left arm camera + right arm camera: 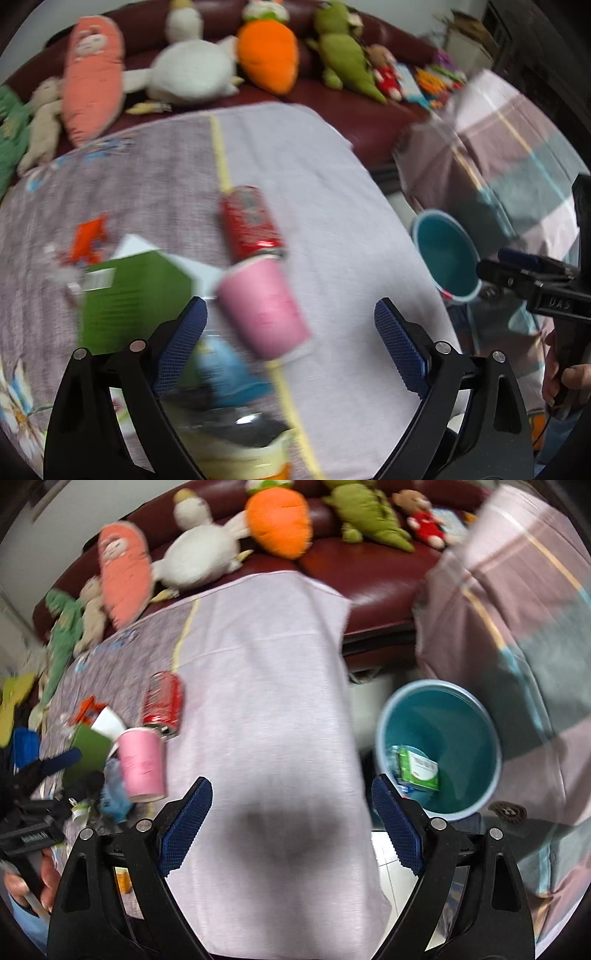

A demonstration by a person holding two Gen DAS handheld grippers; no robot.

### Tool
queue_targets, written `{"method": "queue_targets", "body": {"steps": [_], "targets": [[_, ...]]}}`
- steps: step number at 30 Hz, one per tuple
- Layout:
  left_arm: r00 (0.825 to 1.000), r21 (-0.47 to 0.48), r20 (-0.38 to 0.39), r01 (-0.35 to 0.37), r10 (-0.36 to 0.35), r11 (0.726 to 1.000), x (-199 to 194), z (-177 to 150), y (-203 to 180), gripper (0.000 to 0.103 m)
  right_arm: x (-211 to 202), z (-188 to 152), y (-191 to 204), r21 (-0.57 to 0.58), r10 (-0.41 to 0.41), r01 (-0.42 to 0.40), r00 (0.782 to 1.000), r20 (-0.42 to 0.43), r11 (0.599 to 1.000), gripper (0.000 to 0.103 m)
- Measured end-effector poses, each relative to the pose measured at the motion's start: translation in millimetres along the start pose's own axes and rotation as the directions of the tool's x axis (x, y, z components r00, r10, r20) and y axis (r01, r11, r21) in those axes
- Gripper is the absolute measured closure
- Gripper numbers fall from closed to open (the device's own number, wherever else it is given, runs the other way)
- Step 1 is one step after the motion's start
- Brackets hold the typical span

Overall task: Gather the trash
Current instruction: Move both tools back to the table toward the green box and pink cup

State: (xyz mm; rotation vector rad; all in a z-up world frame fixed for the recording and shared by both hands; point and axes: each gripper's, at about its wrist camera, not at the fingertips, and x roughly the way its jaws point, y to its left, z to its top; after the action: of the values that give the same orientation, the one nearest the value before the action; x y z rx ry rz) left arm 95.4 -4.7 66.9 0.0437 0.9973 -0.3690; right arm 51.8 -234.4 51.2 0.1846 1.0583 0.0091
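Observation:
My left gripper [291, 332] hangs open above a heap of trash on the cloth-covered table [332, 192]. The heap holds a pink paper cup [266, 306] on its side, a dented red can [251, 221], a green carton [133, 299], a clear bottle with a blue label [229, 373] and an orange wrapper [88, 240]. The cup shows between the pads, but they do not touch it. My right gripper [291, 812] is open and empty over bare cloth, just left of a teal bin [439, 746]. A green box [419, 768] and a plastic bottle lie in the bin.
Behind the table a dark red sofa [369, 572] carries several plush toys, among them an orange carrot [277, 520]. A striped cloth [517, 627] covers furniture right of the bin. The bin [447, 254] stands on the floor past the table's right edge.

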Motion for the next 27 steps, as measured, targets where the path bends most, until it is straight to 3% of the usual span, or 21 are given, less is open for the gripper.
{"method": "queue_targets", "body": {"steps": [4,7,11,15,21,27], "targets": [[0.997,-0.071,0.052,-0.052,0.056,0.996,-20.9,-6.4,55.0,0.006,2.0,4.7,37.2,-0.071,-0.001,0.0,1.0,-0.012,0.997,0.019],[0.997,-0.162,0.042,-0.055,0.063,0.985,-22.1,-12.0,104.4,0.006,6.6,6.9,60.2,-0.109,-0.003,0.0,1.0,-0.023,0.994,0.019],[0.997,-0.205,0.01,-0.074,0.078,0.976,-11.4,-22.9,141.4,0.006,19.2,9.0,82.5,-0.131,0.0,-0.007,0.998,-0.056,0.991,0.019],[1.0,-0.237,-0.008,0.012,-0.014,0.972,4.9,-33.3,162.4,0.006,34.4,12.5,105.5,-0.159,-0.003,-0.011,0.996,-0.094,0.987,0.019],[0.989,-0.251,0.012,0.149,-0.15,0.957,17.2,-32.3,173.0,0.006,53.5,18.0,128.5,-0.171,0.013,-0.036,0.991,-0.133,0.985,0.019],[0.982,-0.196,0.026,0.187,-0.186,0.963,20.9,-35.1,165.0,0.006,83.7,20.5,147.2,-0.174,0.049,-0.081,0.982,-0.18,0.981,0.019]]}}
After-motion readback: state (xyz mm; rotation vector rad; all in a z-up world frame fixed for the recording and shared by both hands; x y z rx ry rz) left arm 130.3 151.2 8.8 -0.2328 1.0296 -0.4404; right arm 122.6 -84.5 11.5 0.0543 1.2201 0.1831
